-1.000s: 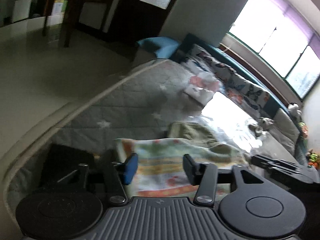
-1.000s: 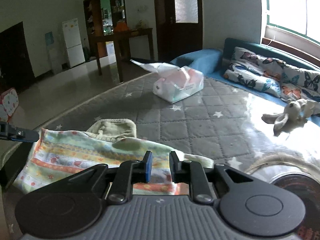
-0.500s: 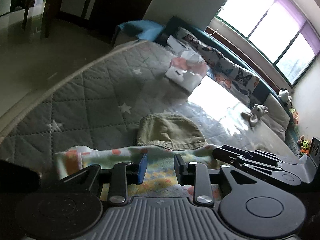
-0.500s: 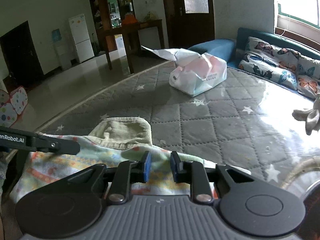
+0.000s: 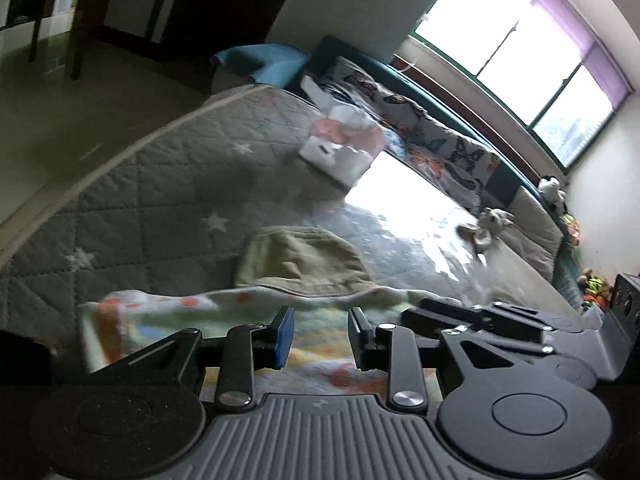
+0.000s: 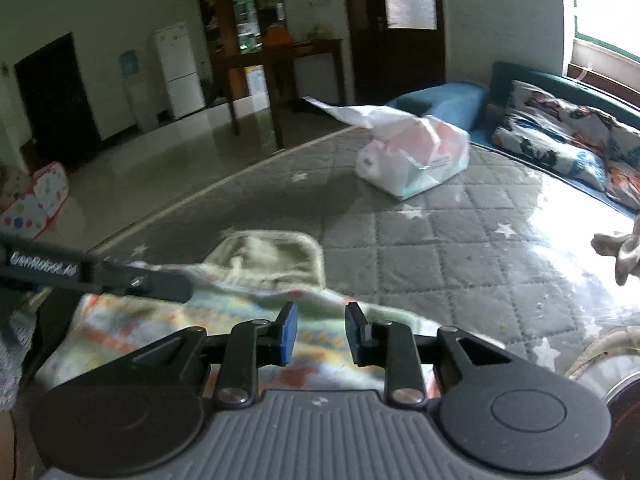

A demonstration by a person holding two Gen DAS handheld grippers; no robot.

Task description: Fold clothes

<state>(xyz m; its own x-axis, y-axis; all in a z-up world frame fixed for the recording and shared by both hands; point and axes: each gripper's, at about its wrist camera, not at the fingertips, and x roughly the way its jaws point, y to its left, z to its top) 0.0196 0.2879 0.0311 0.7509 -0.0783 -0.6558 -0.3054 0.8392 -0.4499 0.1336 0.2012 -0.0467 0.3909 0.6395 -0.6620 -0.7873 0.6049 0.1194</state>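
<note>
both grippers over patterned cloth (image 5: 224, 312) on bed; left gripper (image 5: 320, 336) jaws narrow, empty; right gripper (image 6: 318, 334) jaws opening, empty

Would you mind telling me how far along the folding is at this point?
Done: an olive garment seems to lie folded on the quilt. In hand: nothing gripped; the left hand-held gripper and the right hand-held gripper, its jaws opening, hover over the patterned cloth, pads apart with no fabric between them. Left: the cloth lies spread and rumpled, so its folds remain.
</note>
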